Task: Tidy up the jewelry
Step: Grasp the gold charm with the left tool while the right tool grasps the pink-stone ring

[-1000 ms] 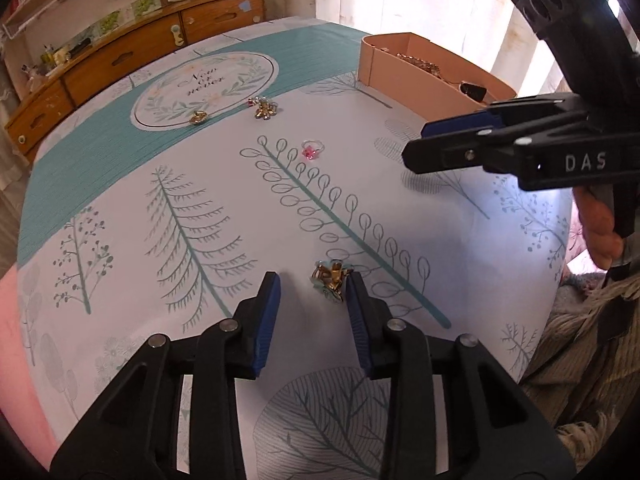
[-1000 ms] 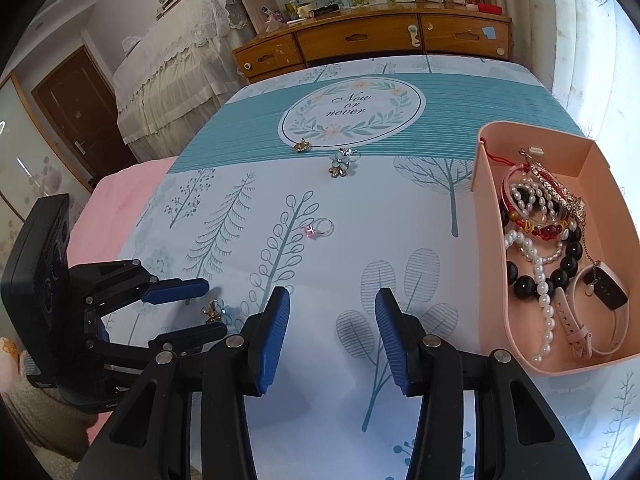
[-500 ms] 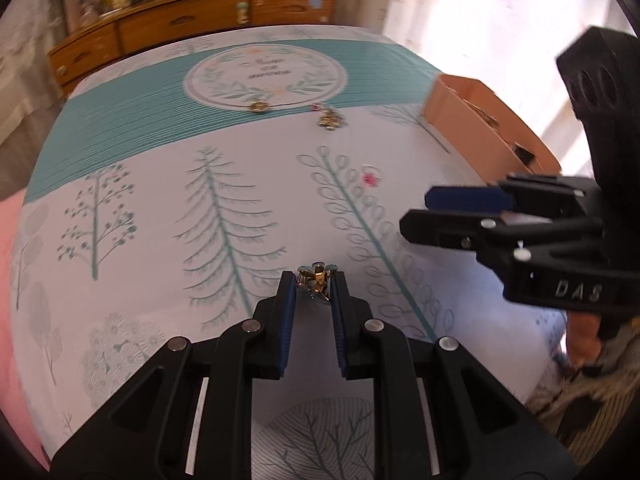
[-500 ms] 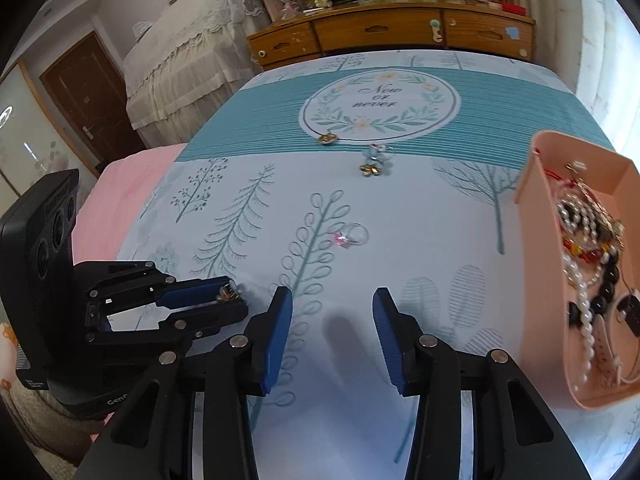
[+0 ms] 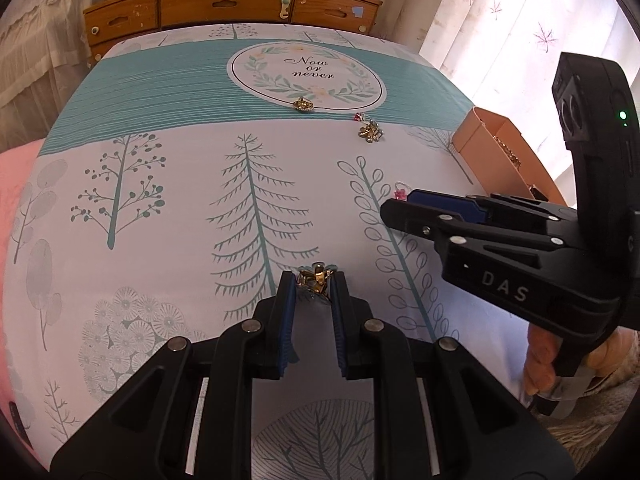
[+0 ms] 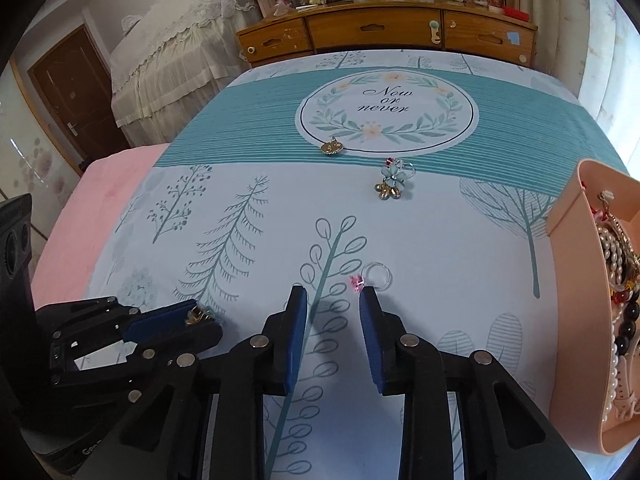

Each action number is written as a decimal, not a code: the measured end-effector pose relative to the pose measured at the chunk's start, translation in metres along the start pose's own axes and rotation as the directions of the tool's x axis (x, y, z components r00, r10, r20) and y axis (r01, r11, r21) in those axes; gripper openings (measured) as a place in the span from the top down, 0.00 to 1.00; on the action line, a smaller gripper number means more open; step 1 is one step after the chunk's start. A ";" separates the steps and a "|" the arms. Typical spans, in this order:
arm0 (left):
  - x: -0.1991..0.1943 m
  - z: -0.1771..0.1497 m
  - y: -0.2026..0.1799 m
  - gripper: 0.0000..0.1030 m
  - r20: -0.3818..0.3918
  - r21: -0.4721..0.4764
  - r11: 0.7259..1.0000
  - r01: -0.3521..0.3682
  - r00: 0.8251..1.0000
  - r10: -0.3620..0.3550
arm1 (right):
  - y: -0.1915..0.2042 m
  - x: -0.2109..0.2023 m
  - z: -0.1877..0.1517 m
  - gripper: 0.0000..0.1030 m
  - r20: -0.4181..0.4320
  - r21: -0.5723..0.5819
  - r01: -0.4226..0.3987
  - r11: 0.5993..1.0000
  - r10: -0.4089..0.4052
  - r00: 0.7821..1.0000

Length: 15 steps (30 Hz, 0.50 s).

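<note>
Since one second ago: left gripper (image 5: 313, 283) closed from wide open down onto gold brooch (image 5: 314, 280); right gripper (image 6: 333, 296) brought forward from bare cloth up to pink-stone ring (image 6: 371, 278).

Left gripper: jaws narrowed to a small gap, blue pads (image 5: 287, 304) pressing the brooch from both sides at the very tips. Brooch at near centre of tablecloth (image 5: 160, 240), beside the printed fir tree; whether lifted clear of the cloth cannot be told. Brooch compact and irregular, no clear long axis; gold lobes projecting forward past the fingertips, away from the camera.

Right gripper: jaws set moderately apart, nothing between them. Right fingertip (image 6: 369, 300) just beside the ring's pink stone; contact cannot be confirmed. Ring lying flat, band on the far-right side of the stone, long axis running left-near to right-far.

Remaining loose items: blue flower piece (image 6: 391, 182) with gold drops hanging toward the camera, near the edge of the teal stripe; small gold piece (image 6: 332, 147) on the rim of the "Now or never" medallion, well apart from both grippers.

Pink tray (image 6: 568, 280) at right edge of cloth, holding pearl strands (image 6: 612, 248) and dark beads (image 6: 628, 328), long axis running near to far.
</note>
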<state>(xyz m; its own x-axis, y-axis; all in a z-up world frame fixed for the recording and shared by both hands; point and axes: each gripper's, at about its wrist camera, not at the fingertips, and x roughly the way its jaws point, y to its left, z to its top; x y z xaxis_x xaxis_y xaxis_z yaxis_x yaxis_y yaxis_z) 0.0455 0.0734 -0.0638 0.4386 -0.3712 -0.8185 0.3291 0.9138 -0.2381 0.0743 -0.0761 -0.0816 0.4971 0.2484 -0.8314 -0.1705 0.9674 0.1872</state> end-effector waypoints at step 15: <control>-0.004 -0.003 0.005 0.85 0.001 -0.026 0.998 0.064 0.998 -0.064 | 0.003 0.006 0.010 0.82 0.000 0.023 0.130 0.991 -0.130 0.992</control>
<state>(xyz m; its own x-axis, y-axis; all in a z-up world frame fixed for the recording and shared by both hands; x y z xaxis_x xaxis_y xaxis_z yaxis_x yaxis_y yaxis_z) 0.0428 0.0794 -0.0637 0.4176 -0.4294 -0.8008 0.3345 0.8920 -0.3039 0.0852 -0.0715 -0.0810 0.5154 0.1208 -0.8484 -0.0848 0.9924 0.0897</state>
